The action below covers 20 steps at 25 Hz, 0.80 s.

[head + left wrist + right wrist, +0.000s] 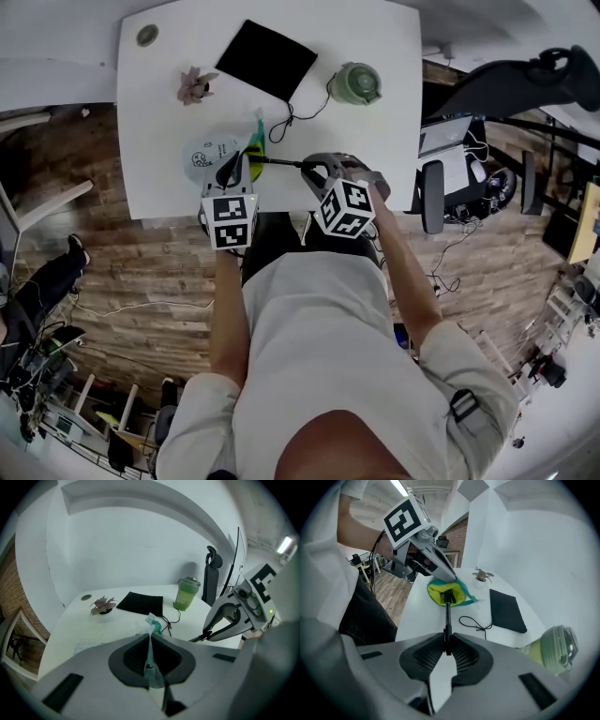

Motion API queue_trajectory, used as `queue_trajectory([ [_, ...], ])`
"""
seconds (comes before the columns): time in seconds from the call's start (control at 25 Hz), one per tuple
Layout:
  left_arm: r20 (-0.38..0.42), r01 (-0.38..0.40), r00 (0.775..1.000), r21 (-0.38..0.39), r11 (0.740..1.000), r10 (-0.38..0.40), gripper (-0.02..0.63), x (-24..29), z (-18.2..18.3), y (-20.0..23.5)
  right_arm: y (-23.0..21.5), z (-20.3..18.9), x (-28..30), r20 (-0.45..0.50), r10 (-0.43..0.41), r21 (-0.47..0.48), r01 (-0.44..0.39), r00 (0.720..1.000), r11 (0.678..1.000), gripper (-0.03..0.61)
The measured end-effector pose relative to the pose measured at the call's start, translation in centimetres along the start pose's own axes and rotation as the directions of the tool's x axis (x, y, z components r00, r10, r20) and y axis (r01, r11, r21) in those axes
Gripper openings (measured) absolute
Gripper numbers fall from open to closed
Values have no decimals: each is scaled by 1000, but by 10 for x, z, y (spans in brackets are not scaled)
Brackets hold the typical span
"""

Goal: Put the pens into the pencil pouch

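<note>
Currently left gripper (151, 638) is clamped on the rim of the pencil pouch (437, 596) on the white table (169, 103), right gripper (446, 641) pinching a black pen (447, 618), its far end inside the pouch mouth.

The white table (159, 141) is brightly, evenly lit, with only faint shadows seen on it. Above the table, a ceiling strip light (399, 487) is blown out. Both gripper views are fisheye-bent and blackened at the corners.

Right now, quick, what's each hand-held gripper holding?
Left hand-held gripper: closed on the pencil pouch, at its edge.
Right hand-held gripper: closed on a black pen.
</note>
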<state>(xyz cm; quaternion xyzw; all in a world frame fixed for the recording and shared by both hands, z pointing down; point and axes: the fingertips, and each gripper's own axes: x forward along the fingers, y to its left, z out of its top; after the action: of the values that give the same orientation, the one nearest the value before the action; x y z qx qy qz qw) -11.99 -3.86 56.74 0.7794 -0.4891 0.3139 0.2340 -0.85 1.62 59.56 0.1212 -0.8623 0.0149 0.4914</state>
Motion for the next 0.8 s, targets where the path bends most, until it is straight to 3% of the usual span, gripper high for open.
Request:
queue_trajectory([
  [0.8, 46, 12, 999, -81, 997, -9, 6, -8, 2, 16, 4, 53, 29, 6, 55, -123, -54, 998, 991, 60],
])
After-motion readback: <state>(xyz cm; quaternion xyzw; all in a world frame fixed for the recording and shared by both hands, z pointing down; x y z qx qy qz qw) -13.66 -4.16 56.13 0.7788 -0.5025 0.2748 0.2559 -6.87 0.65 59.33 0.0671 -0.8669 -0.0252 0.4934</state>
